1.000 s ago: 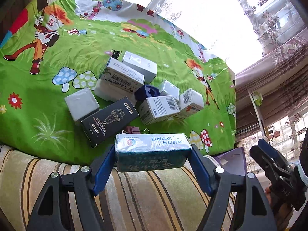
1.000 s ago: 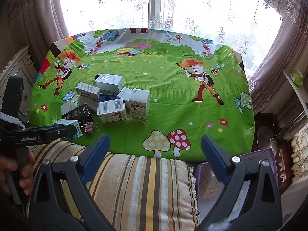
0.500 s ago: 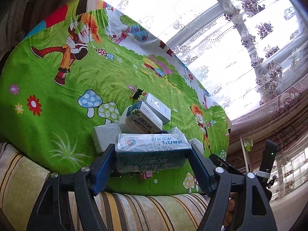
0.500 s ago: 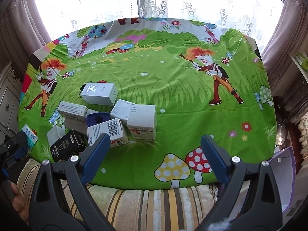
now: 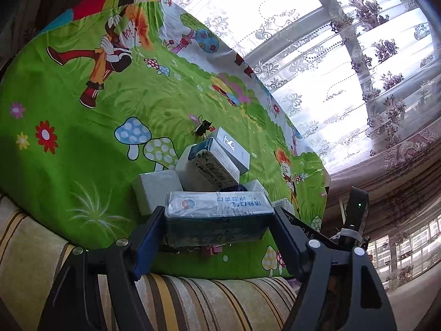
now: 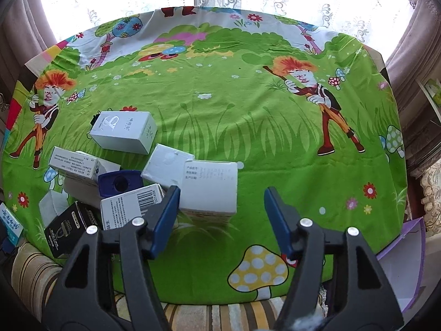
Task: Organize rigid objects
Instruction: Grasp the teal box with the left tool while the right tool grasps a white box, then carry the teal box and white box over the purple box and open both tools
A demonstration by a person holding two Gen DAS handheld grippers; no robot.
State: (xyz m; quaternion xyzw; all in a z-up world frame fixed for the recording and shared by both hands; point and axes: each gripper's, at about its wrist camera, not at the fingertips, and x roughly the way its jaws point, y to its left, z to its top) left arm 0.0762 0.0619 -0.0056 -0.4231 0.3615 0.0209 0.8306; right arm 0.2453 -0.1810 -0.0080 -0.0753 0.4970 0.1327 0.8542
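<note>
My left gripper (image 5: pixel 217 220) is shut on a teal and white carton (image 5: pixel 217 207), held level over the striped edge in front of the pile. The same carton shows at the far left of the right wrist view (image 6: pixel 9 223). My right gripper (image 6: pixel 222 193) hangs low over the cloth with its jaws closing. A white box with printed dates (image 6: pixel 209 187) lies just ahead between them; the left finger (image 6: pixel 165 218) overlaps its edge and the right finger stands apart. Beside it lie a barcode box (image 6: pixel 129 207), a dark blue box (image 6: pixel 120 183) and a black box (image 6: pixel 69 224).
Everything lies on a green cartoon cloth (image 6: pixel 248 127) over a striped cushion (image 5: pixel 193 303). A white logo box (image 6: pixel 124 131) sits behind the pile, with a black binder clip (image 5: pixel 202 128) next to it. A purple container (image 6: pixel 399 262) stands low at the right. Lace curtains hang behind.
The right gripper came down and closer to the pile, and its jaws narrowed. The left gripper rolled and shifted, still holding the carton, so the pile now sits partly hidden behind it.
</note>
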